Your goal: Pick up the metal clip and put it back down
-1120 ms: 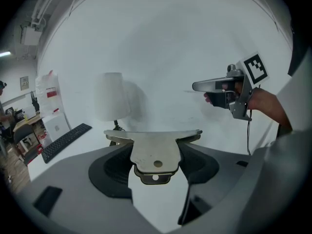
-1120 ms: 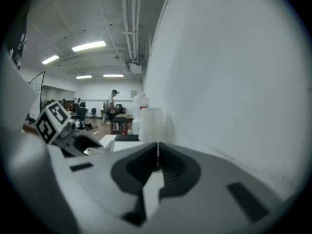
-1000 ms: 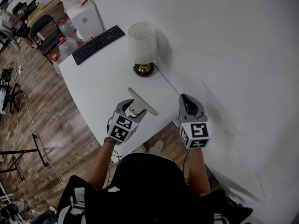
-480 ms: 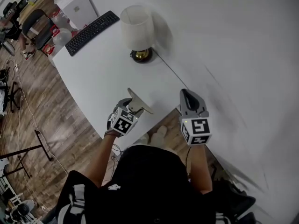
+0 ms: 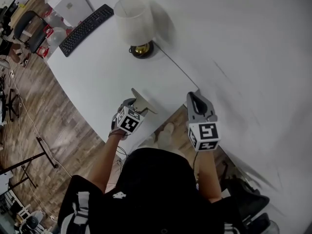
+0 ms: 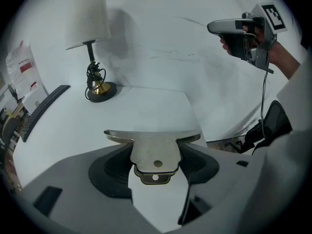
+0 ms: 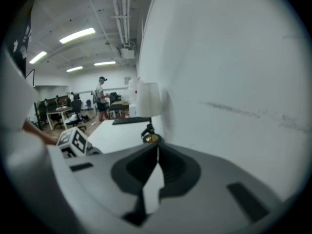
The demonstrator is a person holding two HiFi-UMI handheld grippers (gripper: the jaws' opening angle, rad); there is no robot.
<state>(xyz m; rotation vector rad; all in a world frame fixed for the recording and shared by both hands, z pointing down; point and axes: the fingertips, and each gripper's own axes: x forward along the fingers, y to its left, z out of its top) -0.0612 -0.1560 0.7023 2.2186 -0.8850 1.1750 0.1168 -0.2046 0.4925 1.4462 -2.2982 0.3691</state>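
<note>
Jaws of L gripper [image 5: 130, 112] pinch flat silver metal clip [image 6: 155, 147] by its tab, white surface [image 6: 146, 106] beyond jaws. R gripper [image 7: 157, 162] jaws pressed together, empty.

In the head view the flat silver metal clip [image 5: 145, 102], over the white table [image 5: 97, 77] near its front edge, is half hidden behind the left gripper [image 5: 132, 107], and the distant standing person [image 7: 101, 99] in the right gripper view is too small and blurred to make out.

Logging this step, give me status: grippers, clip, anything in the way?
Left gripper shut on clip. Right gripper shut, empty, off to the side. Clip over table near its front edge. Lamp far back, nothing in the way.
</note>
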